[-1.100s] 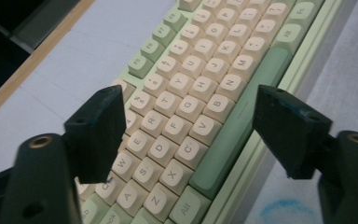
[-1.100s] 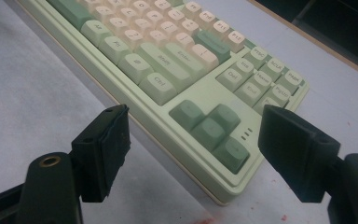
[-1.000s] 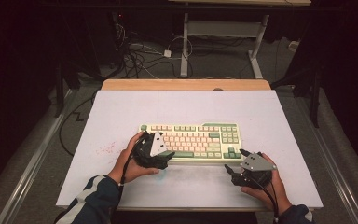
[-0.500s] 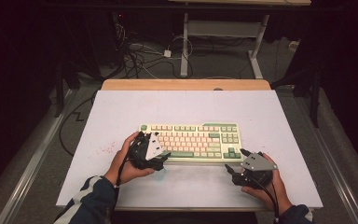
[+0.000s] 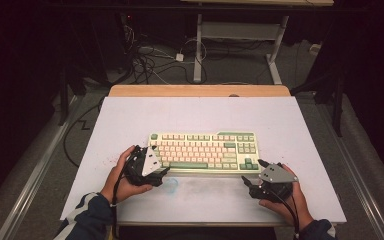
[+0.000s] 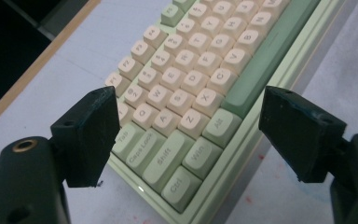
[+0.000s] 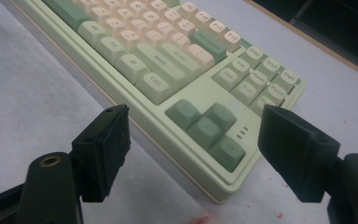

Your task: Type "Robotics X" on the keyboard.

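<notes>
Evidently we held both grippers spread wide, clasping nothing. The mechanical keyboard (image 5: 204, 152) lay near the tabletop's front edge, its long axis running side to side. Our left gripper (image 5: 156, 169) sat at its near-left corner, closer than the right gripper (image 5: 252, 176) just off the near-right corner. We read Ctrl (image 6: 182, 182), Shift (image 6: 164, 159), Caps Lock, Tab, Win and Alt on the keycaps.

A rectangular table topped with a pale grey-white sheet (image 5: 130, 120) shows a bare strip of light wood along its far edge (image 5: 200, 90). A pale green keyboard with cream and green keycaps (image 5: 205, 150) lies flat on the sheet, just nearer than its middle. Faint red specks and a bluish smudge (image 5: 171, 185) mark the sheet near the keyboard's front left corner.
</notes>
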{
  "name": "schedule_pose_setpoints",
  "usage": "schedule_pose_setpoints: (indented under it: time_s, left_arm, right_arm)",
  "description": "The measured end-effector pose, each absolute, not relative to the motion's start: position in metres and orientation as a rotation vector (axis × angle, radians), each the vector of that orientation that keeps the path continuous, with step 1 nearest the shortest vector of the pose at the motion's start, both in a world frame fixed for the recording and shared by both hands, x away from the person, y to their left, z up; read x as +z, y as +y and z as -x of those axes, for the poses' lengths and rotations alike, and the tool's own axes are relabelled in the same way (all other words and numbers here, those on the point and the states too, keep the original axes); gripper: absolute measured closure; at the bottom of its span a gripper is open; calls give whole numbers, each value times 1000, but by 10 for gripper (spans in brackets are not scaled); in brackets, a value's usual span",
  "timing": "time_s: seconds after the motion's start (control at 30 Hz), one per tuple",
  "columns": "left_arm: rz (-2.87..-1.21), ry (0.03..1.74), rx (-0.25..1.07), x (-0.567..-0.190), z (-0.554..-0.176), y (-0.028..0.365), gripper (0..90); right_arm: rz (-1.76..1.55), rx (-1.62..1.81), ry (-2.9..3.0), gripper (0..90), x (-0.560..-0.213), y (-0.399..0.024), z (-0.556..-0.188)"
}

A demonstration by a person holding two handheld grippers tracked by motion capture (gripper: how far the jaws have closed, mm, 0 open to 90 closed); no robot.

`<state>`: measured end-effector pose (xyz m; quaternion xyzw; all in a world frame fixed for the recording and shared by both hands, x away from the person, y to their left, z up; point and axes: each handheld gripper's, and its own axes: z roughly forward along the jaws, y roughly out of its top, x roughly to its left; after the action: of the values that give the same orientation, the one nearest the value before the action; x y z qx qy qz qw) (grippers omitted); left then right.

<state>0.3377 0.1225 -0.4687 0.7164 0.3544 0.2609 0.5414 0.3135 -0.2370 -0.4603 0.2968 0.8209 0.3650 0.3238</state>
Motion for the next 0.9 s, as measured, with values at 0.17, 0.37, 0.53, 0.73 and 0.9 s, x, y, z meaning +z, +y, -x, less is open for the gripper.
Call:
schedule_pose_setpoints:
  time_s: [0.17, 0.37, 0.53, 0.73, 0.9]
  left_arm:
    - [-1684, 867, 627, -473, -336, 132, 189]
    - [-1684, 898, 636, -479, -334, 142, 189]
    - [-1700, 914, 630, -484, -332, 148, 189]
    - [-1710, 936, 634, -489, -330, 154, 189]
    - [-1712, 954, 633, -492, -328, 157, 189]
  right_arm:
    - [-781, 959, 2149, 264, -460, -237, -314]
    - [-780, 959, 2151, 271, -460, -237, -316]
    - [-784, 965, 2154, 286, -460, -235, -318]
    - [-787, 965, 2151, 285, -459, -235, -319]
    - [-786, 963, 2148, 286, -459, -235, -320]
